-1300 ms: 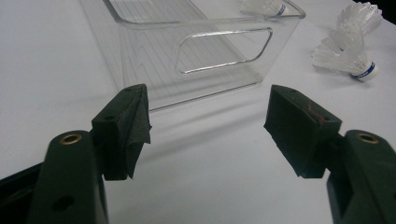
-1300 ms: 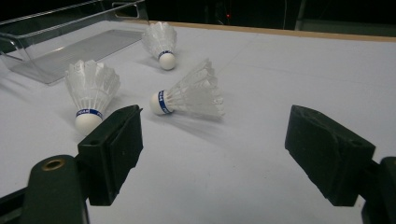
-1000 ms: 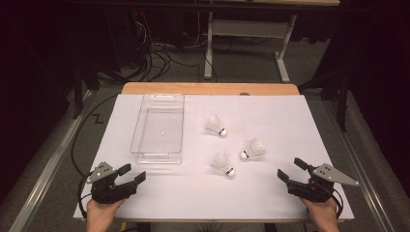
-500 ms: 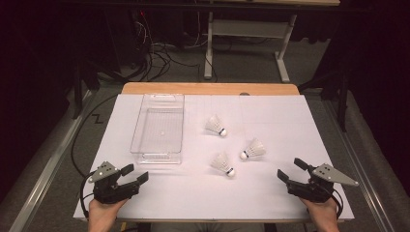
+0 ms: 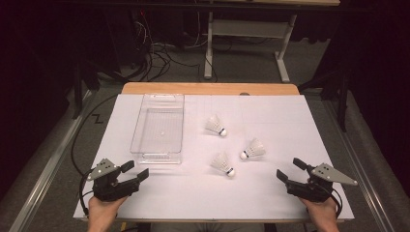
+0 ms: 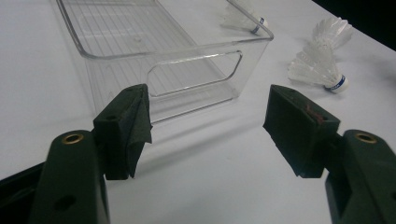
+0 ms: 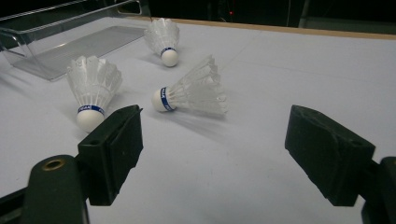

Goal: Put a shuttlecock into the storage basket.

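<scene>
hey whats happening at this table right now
A person sits at a table covered in white paper, holding a black two-jaw gripper in each hand. The left gripper and the right gripper rest near the front edge, jaws open and holding nothing. Three white feather shuttlecocks lie loose in the middle, beside an empty clear plastic rectangular bin. Nothing has been picked up yet.

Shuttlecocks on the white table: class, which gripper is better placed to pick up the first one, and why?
Probably the right gripper: its open jaws face the shuttlecocks, which lie on its side of the table. The left gripper, also open, sits by the clear tray.
</scene>
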`<action>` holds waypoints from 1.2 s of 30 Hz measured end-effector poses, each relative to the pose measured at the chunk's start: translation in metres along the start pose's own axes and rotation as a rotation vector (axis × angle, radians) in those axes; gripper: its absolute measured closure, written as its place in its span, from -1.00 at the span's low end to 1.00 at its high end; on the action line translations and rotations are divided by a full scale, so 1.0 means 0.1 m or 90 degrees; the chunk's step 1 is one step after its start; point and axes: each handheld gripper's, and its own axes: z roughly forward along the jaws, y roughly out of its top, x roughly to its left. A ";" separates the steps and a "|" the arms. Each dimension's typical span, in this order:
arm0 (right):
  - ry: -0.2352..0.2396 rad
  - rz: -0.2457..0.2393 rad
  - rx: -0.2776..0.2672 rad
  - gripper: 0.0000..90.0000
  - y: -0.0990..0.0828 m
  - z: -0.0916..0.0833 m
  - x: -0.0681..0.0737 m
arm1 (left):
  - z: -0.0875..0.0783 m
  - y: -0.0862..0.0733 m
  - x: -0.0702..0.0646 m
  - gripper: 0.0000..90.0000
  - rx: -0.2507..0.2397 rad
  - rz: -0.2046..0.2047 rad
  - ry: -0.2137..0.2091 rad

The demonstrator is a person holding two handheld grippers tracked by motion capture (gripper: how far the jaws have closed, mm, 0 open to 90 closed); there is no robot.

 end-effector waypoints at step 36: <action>0.000 0.002 0.003 -0.56 0.00 0.00 -0.01 | 0.11 0.13 -0.15 -0.29 0.008 0.035 -0.026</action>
